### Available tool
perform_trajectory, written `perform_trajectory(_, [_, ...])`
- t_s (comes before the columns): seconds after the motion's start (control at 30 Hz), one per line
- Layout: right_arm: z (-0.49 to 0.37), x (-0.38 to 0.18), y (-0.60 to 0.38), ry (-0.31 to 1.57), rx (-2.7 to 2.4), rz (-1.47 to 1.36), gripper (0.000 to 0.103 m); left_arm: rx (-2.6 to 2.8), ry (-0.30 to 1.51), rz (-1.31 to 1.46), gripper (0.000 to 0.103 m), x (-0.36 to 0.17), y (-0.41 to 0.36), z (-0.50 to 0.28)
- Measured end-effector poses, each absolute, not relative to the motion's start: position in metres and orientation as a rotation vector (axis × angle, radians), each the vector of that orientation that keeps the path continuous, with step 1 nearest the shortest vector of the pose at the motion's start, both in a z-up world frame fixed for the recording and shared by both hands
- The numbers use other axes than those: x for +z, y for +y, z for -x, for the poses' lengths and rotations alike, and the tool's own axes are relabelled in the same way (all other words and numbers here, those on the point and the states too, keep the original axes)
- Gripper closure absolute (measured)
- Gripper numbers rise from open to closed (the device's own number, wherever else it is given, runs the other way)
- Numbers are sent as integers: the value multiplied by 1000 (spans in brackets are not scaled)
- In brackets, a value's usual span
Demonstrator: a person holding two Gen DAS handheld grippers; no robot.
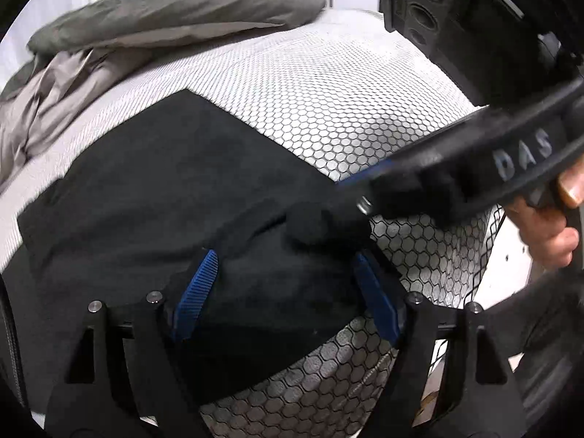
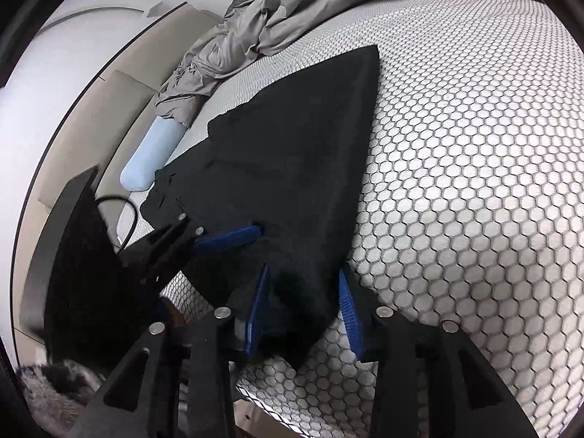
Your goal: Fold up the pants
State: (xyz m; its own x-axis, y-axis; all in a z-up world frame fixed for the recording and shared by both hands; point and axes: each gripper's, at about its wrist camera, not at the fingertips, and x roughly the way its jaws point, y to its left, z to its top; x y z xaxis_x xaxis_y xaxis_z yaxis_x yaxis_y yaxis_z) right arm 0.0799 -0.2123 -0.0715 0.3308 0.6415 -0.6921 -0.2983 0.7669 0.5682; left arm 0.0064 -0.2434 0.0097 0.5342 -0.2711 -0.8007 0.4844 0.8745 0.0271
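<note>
Black pants (image 2: pixel 292 153) lay folded on the honeycomb-patterned mattress (image 2: pixel 474 182), one corner bunched near its front edge. The left tool (image 1: pixel 284 288) stood released, blue pads wide around that cloth. The right tool (image 2: pixel 303 314) straddled the same corner, seemingly not pinching it. A grey duvet (image 1: pixel 164 14) lay crumpled behind.

**Open mattress to the right, clutter along the far and left edges**

From the right wrist view, the honeycomb-patterned mattress (image 2: pixel 474 168) lies bare from 12 to 4 o'clock. The black pants (image 2: pixel 292 168) cover the middle, running toward 11 o'clock. A crumpled grey blanket (image 2: pixel 248 36) blocks 11 to 12 o'clock, a pale blue bolster (image 2: pixel 149 160) and a cable (image 2: pixel 127 215) sit at 9 to 10. The left gripper (image 2: pixel 226 237) crowds in at 9 o'clock.
</note>
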Motion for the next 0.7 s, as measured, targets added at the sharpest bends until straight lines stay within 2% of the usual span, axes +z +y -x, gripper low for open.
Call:
perform_trajectory(0.07, [-90,-70,-209,1046,612,-376,65,-467,894,-272,29,6,-244,-3])
perform_trajectory(0.2, [-131,-78,-194,1087,543,-356,80,-492,912,-249,29,3,-235,-5])
perform_trajectory(0.53, [-275,-75,-173,1065,460,-296,83,-555,913,-249,29,1,-229,1])
perform_trajectory(0.67, [-301,-73,-178,1053,414,-341,82,-570,908,-250,28,1,-228,2])
perform_trajectory(0.7, [-306,-72,-176,1057,405,-351,79,-575,906,-246,26,2,-228,4])
